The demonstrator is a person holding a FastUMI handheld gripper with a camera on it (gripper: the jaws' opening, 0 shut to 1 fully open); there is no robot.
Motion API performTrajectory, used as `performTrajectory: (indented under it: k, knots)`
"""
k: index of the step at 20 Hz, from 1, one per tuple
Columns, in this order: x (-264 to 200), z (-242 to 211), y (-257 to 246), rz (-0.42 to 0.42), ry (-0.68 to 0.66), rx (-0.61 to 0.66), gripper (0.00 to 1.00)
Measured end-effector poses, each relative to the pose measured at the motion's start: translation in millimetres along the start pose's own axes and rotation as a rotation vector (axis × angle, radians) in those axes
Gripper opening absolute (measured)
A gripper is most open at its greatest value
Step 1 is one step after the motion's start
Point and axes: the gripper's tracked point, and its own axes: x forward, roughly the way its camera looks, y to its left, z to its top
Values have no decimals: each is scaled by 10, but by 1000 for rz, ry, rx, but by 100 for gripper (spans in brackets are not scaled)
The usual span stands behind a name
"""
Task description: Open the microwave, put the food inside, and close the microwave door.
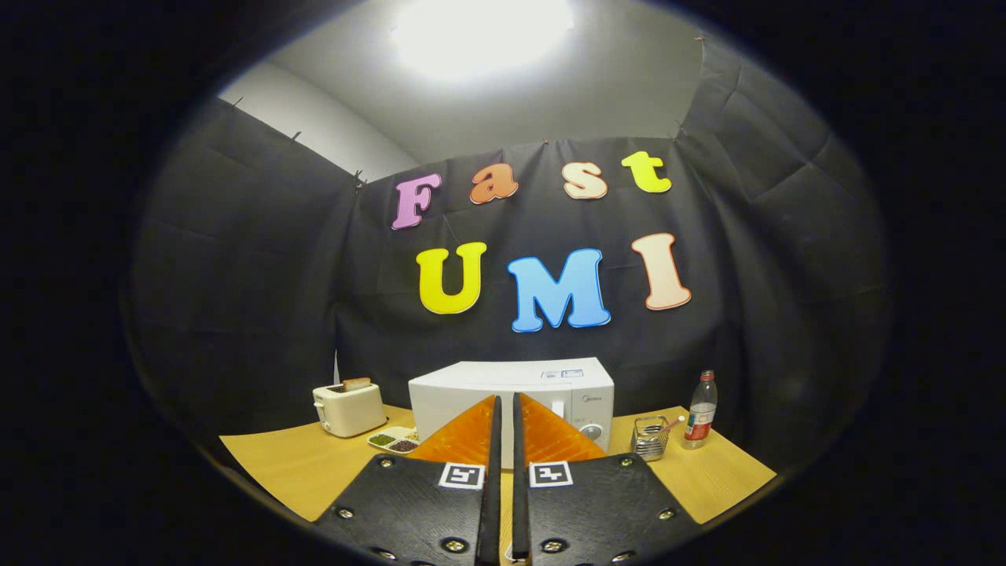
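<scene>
The white microwave [511, 397] stands at the far middle of the tabletop [299, 464], its door shut, with a handle and a round knob showing on its right front. It sits just beyond the jaws of the gripper [504, 405], which are closed with only a thin slit between them and hold nothing, their tips pointing straight at the microwave's front. Left of the microwave, a small divided dish [395, 440] with dark and green food lies on the wood, and further left a cream toaster [348, 407] stands with a slice of toast poking out of its slot. To the microwave's right is a clear square holder [649, 437] with a utensil leaning in it, and beside that, further right, an upright plastic bottle [700, 411] with a red cap. The tabletop is pale yellow wood. Black cloth walls close the booth behind and on both sides; above them are a pale wall, a white ceiling and a bright lamp.
</scene>
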Motion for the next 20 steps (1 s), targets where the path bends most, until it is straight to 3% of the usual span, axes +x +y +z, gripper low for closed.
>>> performTrajectory:
  k: [2,5,7,8,9,10,12,20]
  knots:
    - [-68,37,17,4,-8,-22,6]
    - [-97,51,-172,-83,-3,-60,6]
    - [-145,57,-230,-139,15,-40,38]
    - [-167,2,-341,-188,41,-34,60]
    - [-198,-14,-387,-218,59,-32,68]
    - [-198,-34,-369,-224,76,-35,83]
    - [-201,-116,-361,-220,118,-57,98]
    - [-181,-149,-411,-233,130,-57,98]
